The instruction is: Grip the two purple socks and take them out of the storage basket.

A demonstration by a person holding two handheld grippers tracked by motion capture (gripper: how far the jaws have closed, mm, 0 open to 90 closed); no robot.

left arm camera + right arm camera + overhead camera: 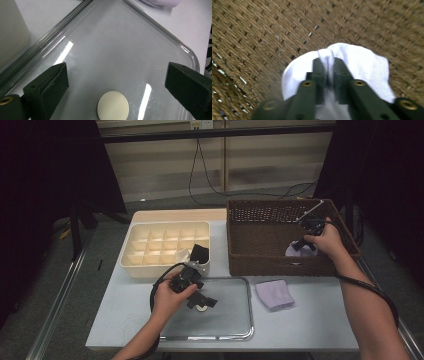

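The place looks like a lab or recording studio rather than a home. A small white table [320, 330] stands on a grey floor between black curtains [45, 180], beneath a dark metal frame bar [215, 132], with cables [200, 175] trailing from a wall socket [201, 124] behind.

High view looks down over the bench [320, 320]; left claw view hugs the tray [185, 50], right, seemingly blurred, the basket [262, 30].

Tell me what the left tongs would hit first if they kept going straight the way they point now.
Probably the clear tray: the left tongs stand open and angle down at its bottom, just beyond the white disc. Depth is hard to judge.
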